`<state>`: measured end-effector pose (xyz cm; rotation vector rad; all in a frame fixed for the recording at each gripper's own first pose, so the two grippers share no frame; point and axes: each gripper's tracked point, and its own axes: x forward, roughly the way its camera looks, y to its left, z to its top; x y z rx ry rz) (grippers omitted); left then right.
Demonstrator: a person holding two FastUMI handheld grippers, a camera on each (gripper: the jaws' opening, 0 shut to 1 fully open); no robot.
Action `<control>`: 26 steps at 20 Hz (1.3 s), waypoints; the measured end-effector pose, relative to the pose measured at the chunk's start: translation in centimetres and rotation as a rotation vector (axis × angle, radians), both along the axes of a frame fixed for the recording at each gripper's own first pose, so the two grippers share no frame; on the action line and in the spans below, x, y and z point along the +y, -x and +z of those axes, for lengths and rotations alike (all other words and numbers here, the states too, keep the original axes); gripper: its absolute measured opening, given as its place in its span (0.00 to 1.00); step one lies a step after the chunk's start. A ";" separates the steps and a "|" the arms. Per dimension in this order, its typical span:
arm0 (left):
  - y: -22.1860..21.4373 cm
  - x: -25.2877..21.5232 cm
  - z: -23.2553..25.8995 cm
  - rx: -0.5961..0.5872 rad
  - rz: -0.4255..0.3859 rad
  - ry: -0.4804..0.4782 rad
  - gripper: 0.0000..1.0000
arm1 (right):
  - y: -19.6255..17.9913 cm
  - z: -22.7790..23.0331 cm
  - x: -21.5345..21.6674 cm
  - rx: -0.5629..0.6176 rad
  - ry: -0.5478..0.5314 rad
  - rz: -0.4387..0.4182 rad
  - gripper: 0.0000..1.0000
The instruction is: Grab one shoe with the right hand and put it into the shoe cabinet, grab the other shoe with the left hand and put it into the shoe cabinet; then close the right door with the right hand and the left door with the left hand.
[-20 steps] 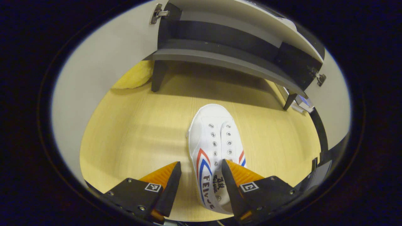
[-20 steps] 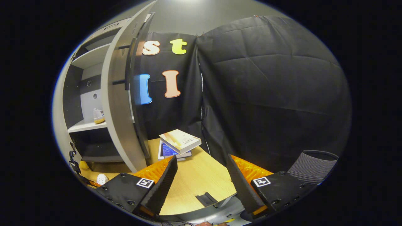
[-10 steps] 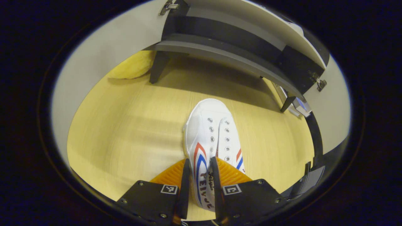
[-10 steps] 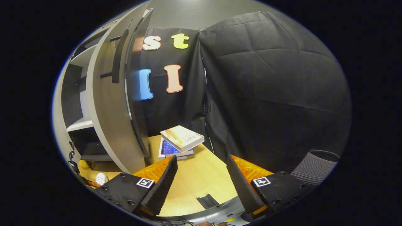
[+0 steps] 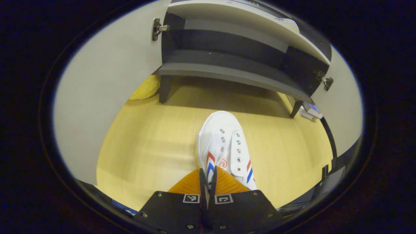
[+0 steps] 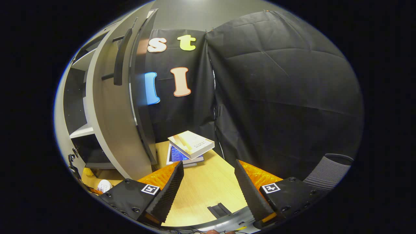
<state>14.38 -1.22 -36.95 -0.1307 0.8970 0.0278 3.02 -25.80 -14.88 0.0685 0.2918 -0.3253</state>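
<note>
A white canvas shoe (image 5: 224, 143) with red and blue stripes lies toe-first toward the shoe cabinet (image 5: 234, 70) on the pale wooden table. My left gripper (image 5: 209, 172) is shut on the side wall of the shoe near its heel. The cabinet's left door (image 5: 107, 74) and right door (image 5: 344, 107) both stand wide open. In the right gripper view, my right gripper (image 6: 208, 164) hangs open and holds nothing, off to the right of the open right door (image 6: 110, 110) with its dark bar handle (image 6: 118, 55). The same shoe (image 6: 104, 186) shows small at the lower left.
A stack of books (image 6: 190, 144) lies on the table (image 6: 198, 195) just right of the right door. A yellow soft thing (image 5: 146, 87) sits by the cabinet's left leg. A grey ribbed object (image 6: 328, 169) stands at the far right.
My left gripper's fingers have gone from wide apart to pinched on the shoe's side wall. The right gripper has stayed open and turned slightly, so the door hides more of the cabinet.
</note>
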 end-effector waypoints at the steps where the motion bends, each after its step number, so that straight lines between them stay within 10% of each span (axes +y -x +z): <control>1: 0.2 0.1 1.5 -0.028 -0.017 0.002 0.02 | -0.5 0.0 -0.1 0.000 0.004 0.001 0.98; 8: 0.9 3.1 9.5 -0.248 -0.060 0.026 0.02 | -2.4 0.5 -0.9 -0.013 -0.004 -0.013 0.98; 26: 0.3 2.5 8.1 -0.610 0.013 0.031 0.00 | -0.3 0.5 -4.5 -0.038 -0.014 -0.118 0.98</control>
